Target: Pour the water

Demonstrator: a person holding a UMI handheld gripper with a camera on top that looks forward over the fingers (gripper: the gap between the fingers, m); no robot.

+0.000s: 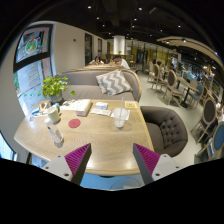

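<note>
My gripper [112,158] is held above the near edge of a light wooden table [100,140], with its two magenta pads [78,157] far apart and nothing between them. It is open. Beyond the fingers to the left stands a metallic jug or kettle [47,113], with a small clear bottle or glass [56,136] in front of it. A white cup [120,118] stands farther back on the right side of the table. A small red coaster [74,123] lies between the jug and the cup. All of these are well ahead of the fingertips.
A potted green plant [55,88] and some papers [100,107] sit at the table's far end. A grey armchair [166,128] stands at the right, and a sofa with a patterned pillow [113,82] behind. Café chairs and tables [170,82] fill the room beyond.
</note>
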